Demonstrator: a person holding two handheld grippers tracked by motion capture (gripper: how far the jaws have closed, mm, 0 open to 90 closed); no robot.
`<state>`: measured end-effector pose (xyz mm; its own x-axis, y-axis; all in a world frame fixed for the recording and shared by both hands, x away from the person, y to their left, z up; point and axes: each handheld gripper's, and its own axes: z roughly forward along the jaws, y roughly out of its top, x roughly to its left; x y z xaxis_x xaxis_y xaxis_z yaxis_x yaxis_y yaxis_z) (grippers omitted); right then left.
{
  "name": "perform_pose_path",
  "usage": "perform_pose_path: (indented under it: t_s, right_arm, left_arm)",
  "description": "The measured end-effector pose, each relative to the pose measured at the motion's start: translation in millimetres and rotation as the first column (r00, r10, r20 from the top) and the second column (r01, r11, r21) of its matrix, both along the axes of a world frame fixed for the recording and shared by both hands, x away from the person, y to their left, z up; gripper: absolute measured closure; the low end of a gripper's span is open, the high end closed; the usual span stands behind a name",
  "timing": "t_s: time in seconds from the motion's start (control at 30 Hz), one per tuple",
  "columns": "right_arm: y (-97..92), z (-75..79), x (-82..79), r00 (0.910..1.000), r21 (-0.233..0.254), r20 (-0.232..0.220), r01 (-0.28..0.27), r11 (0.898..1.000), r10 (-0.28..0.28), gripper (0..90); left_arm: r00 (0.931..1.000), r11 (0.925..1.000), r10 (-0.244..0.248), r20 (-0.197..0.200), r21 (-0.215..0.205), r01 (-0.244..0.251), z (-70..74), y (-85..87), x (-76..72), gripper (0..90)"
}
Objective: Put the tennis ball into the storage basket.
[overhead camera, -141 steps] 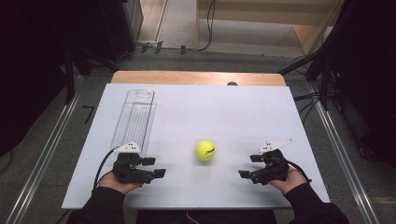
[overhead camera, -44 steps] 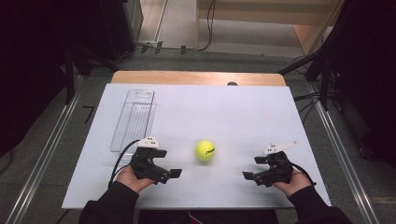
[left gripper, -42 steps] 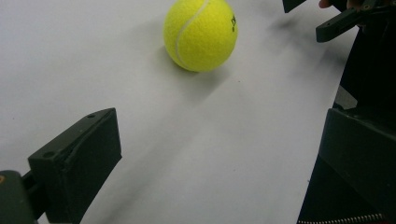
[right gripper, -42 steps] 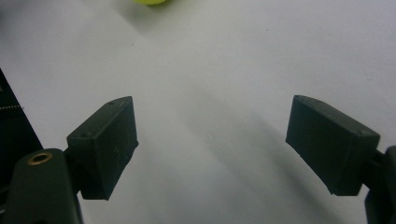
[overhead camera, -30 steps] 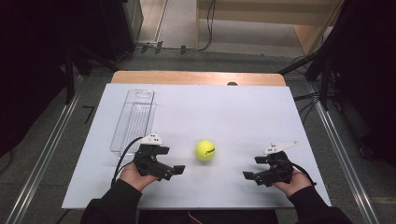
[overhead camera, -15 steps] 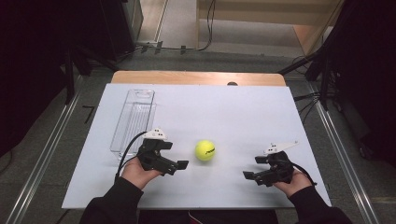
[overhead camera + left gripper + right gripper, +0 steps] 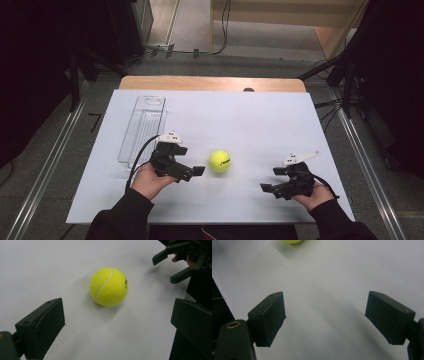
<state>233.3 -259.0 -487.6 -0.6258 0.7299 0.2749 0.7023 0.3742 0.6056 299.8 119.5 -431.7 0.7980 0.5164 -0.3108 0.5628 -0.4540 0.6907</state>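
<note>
Clear plastic forms the long tray (image 7: 142,131) at the far left of the white worktop (image 7: 260,120); it lies apart from the action. Just to its right the left gripper (image 7: 192,171) points at the tennis ball (image 7: 219,161), fingers (image 7: 42,323) spread wide and holding nothing, the ball lying on the worktop ahead of them and near but not yet between them. To take it well, I judge the gripper should slide forward low until the ball's widest part sits midway between the fingers, then close evenly, since a push off-centre would likely roll it away. Farther right the right gripper (image 7: 267,188) rests well apart from the ball, its fingers (image 7: 268,315) likewise released and empty.
</note>
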Motion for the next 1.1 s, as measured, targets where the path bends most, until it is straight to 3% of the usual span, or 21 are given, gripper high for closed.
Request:
perform_pose_path:
  t_s: [0.63,1.1]
  right_arm:
    - [0.0,0.3,-0.3,1.0,0.0,0.0,-0.001,1.0,0.001,14.6]
    - [-0.1,0.4,-0.4,1.0,0.002,0.001,-0.002,1.0,0.002,14.6]
  left_arm:
    - [0.9999,0.9998,-0.014,-0.001,-0.011,0.014,6.9,-17.2,13.6,0.0]
    - [0.9995,0.9994,-0.032,0.005,0.01,0.032,10.4,-33.5,26.0,0.0]
